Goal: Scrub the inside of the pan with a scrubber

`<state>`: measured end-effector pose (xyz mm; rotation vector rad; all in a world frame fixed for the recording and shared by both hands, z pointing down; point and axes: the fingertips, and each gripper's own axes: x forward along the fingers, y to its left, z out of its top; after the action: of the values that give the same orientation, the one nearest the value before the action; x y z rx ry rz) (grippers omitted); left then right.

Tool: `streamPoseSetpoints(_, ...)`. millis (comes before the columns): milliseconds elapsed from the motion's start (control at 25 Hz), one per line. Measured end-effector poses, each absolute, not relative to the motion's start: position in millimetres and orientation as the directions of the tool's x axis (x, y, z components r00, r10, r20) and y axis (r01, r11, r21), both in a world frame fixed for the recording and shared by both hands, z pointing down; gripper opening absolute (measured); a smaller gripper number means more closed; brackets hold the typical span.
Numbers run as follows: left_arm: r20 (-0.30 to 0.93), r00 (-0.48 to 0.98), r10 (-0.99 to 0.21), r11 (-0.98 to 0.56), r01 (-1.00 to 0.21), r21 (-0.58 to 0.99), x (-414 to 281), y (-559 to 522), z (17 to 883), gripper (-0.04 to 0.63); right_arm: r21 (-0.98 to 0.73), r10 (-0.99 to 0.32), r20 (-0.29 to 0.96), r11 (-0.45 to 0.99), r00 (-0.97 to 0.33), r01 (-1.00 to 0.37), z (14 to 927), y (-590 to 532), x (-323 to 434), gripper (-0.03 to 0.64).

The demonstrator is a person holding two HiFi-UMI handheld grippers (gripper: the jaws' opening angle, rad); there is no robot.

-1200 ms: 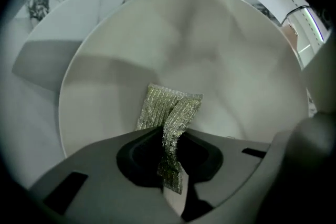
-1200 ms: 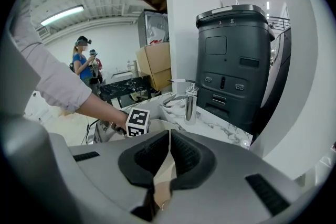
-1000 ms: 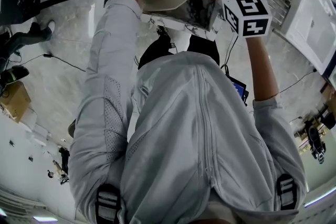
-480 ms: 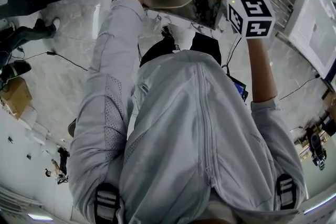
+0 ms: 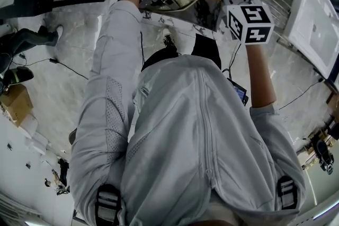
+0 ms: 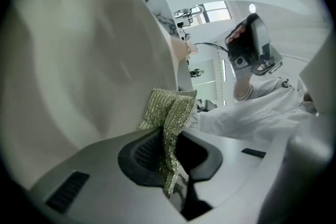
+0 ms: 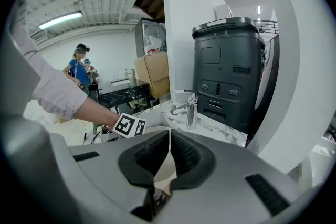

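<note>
No legible text; small marks on dark bin (image 7: pixel 231 71) unreadable.

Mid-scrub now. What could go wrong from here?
1. The left hand-held gripper pinches only one edge of the floppy scrubber; it may pull out against the pan.
2. The right hand-held gripper clamps just the pan's thin rim, so scrubbing pressure may twist the pan loose.

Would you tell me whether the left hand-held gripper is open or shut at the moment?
Shut: the left hand-held gripper pinches the gold mesh scrubber between its jaws, beside the cream pan.
</note>
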<state>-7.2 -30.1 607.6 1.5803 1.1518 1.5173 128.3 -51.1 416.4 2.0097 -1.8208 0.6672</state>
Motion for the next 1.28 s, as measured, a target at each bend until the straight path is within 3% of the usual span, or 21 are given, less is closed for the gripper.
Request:
streamPoseSetpoints(360,0.37,0.11,0.922,-0.384,0.361,0.849,-9,-30,551,0.064,-0.021,-0.85,0.517,-0.128,0.099,-0.992,389,-42,114,0.035)
streamPoseSetpoints(680,0.503,0.317,0.804,-0.593,0.494,0.636,-17,-29,511,0.064,0.008,-0.878,0.458,-0.153,0.14,-0.988,351,-34,90,0.035)
streamPoseSetpoints(960,0.524,0.615,0.59,-0.807,0.426,0.409,-14,-42,466,0.064,0.044,-0.895,0.411,-0.172,0.174,-0.984,325,-25,64,0.035)
streamPoseSetpoints(1280,0.388,0.868,0.309,-0.95,0.3,0.085,-12,-74,385,0.064,0.074,-0.911,0.354,-0.2,0.214,-0.977,295,-24,58,0.035)
